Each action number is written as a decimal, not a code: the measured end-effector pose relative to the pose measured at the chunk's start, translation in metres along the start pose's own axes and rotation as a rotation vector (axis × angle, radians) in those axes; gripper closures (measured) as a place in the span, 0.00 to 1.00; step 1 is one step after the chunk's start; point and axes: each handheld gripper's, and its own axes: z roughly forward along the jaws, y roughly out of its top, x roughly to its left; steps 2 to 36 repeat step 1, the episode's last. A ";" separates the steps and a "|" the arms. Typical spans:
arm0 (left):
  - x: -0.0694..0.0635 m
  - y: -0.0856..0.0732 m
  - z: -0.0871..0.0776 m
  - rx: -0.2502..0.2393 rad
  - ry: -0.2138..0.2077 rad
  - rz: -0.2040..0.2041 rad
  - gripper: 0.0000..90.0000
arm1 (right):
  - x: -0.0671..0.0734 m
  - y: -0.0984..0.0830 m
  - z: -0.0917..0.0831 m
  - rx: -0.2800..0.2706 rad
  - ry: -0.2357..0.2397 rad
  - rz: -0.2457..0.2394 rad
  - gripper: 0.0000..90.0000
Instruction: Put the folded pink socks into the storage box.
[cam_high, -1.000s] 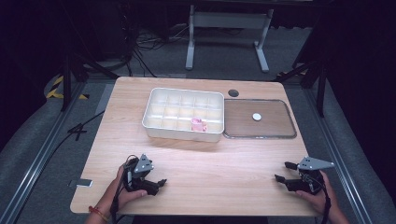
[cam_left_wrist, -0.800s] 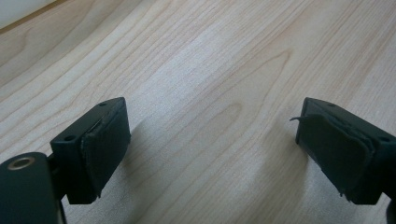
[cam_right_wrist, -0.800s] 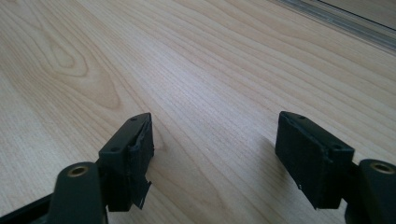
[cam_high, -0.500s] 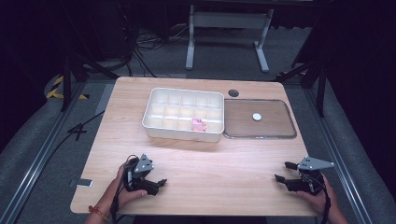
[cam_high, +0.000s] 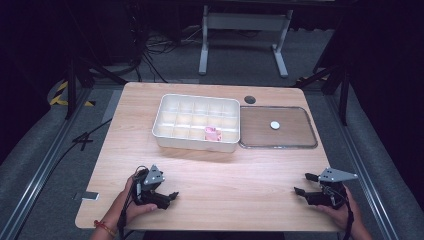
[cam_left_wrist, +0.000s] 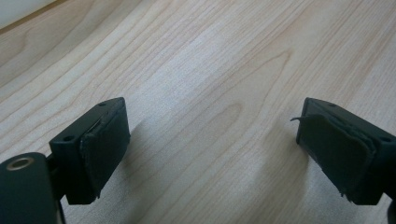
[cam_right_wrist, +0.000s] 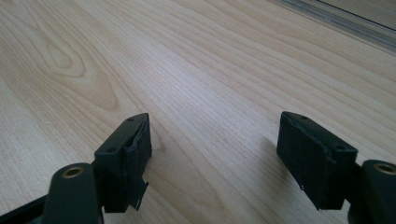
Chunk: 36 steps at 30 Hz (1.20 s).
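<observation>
Left claw (cam_high: 172, 195) sits low left of the high view, held in a hand (cam_high: 131, 202) at the near edge of the desk (cam_high: 220, 170). Jaws stand wide apart, nothing between them; in the left gripper view the left claw (cam_left_wrist: 212, 154) shows bare wood grain between two black pads (cam_left_wrist: 105, 149), lying low over the desk top.

Right claw (cam_high: 302, 184) sits low right of the high view, held in the other hand (cam_high: 337, 207), grey three-cornered plate (cam_high: 337, 175) on top. Jaws likewise spread, empty. In the right gripper view the right claw (cam_right_wrist: 215, 154) points across bare desk, with worn pad edges on the left jaw; a strip of the clear tray's rim (cam_right_wrist: 336, 21) crosses the upper right corner.

White compartment box (cam_high: 196, 122) stands at centre of the high view, well apart from both claws. One small pink item (cam_high: 213, 133) lies in a compartment of its near row, right of middle; what it is cannot be told at this size.

Clear shallow tray (cam_high: 300, 142) lies just beside the box on its right, a small white disc (cam_high: 274, 125) resting inside it. Dark round hole (cam_high: 250, 99) in the desk shows above the tray's left corner.

Both claws low, apart from each other, one at each lower side of the frame.
</observation>
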 end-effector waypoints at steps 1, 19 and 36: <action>0.000 0.000 0.000 0.001 0.000 0.002 0.10 | 0.000 0.000 0.000 0.000 0.000 0.000 0.30; 0.000 0.000 0.000 0.001 0.000 0.002 0.10 | 0.000 0.000 0.000 0.000 0.000 0.000 0.30; 0.000 0.000 0.000 0.001 0.000 0.002 0.10 | 0.000 0.000 0.000 0.000 0.000 0.000 0.30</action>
